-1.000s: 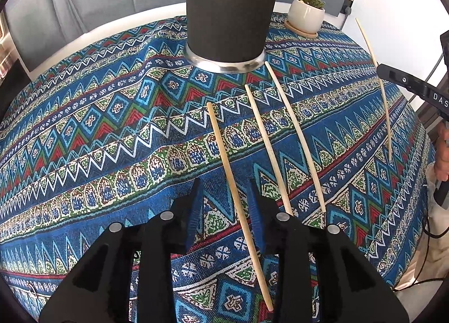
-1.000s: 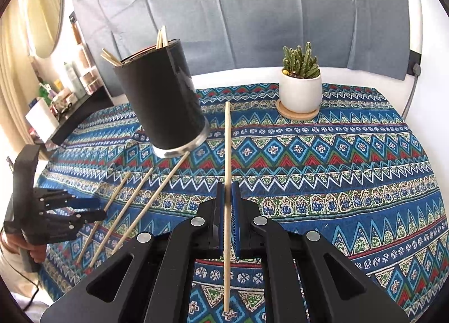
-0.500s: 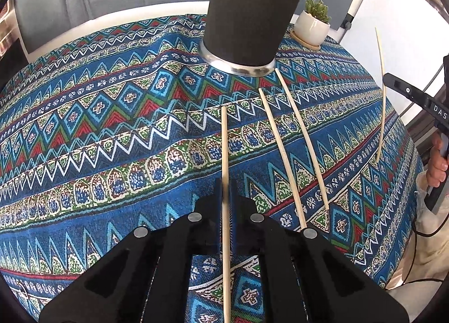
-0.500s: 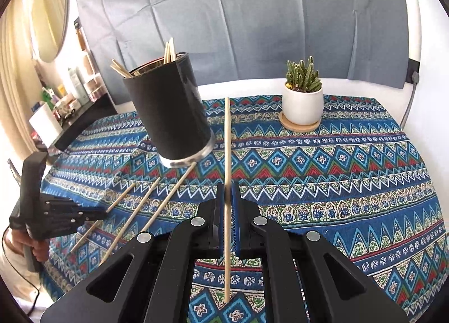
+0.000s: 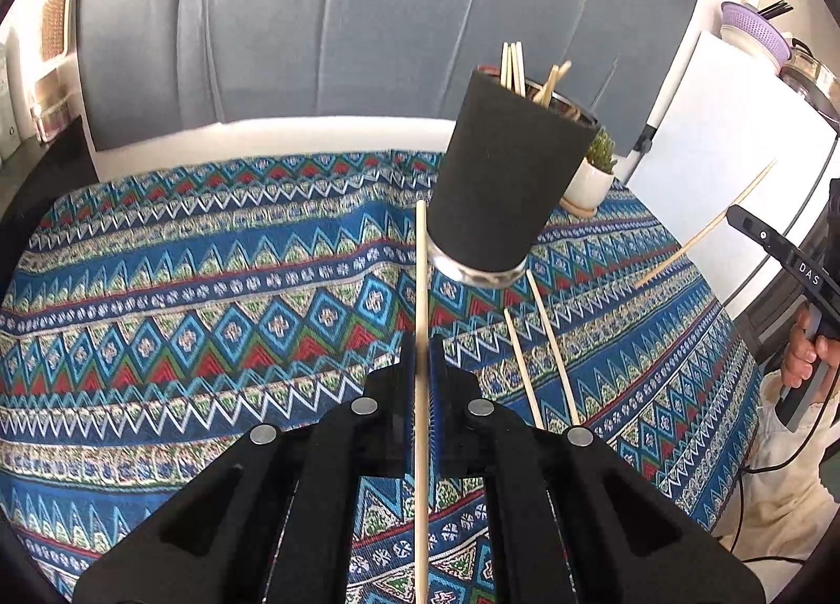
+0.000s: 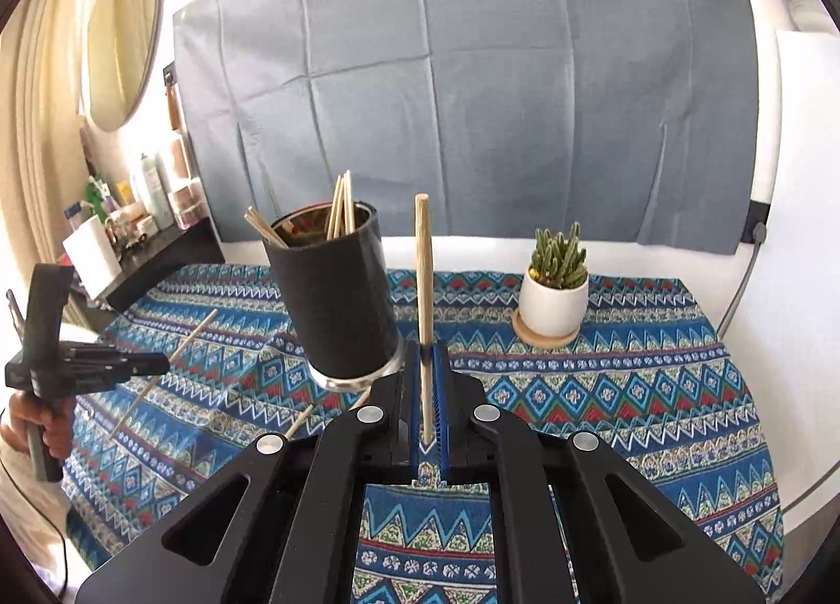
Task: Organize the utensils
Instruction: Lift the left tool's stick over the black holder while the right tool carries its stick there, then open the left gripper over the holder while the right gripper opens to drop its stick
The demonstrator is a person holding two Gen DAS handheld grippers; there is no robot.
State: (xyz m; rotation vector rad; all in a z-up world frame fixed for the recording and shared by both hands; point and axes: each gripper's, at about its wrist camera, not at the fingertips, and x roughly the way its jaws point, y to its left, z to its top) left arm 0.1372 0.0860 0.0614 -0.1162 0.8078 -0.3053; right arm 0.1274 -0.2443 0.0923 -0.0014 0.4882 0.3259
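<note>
A black cylindrical holder [image 5: 499, 194] [image 6: 338, 294] stands on the patterned cloth with several wooden chopsticks sticking out of its top. My left gripper [image 5: 420, 341] is shut on a wooden chopstick [image 5: 421, 289], lifted off the cloth and pointing past the holder's left side. My right gripper [image 6: 430, 349] is shut on another chopstick [image 6: 424, 268], held nearly upright just right of the holder. Two more chopsticks [image 5: 546, 341] lie on the cloth in front of the holder's base. In the left wrist view the right gripper [image 5: 735, 215] shows at the right edge with its chopstick [image 5: 703, 231].
A small cactus in a white pot [image 6: 554, 297] sits on a wooden coaster at the back right. A grey sheet [image 6: 472, 105] hangs behind the table. A white panel [image 5: 724, 158] stands at the right, a dark shelf with bottles [image 6: 131, 221] at the left.
My left gripper closed on the leftmost chopstick and lifted it off the cloth. My right gripper rose with its chopstick, which now stands steeper. Both views look higher, showing the holder's top.
</note>
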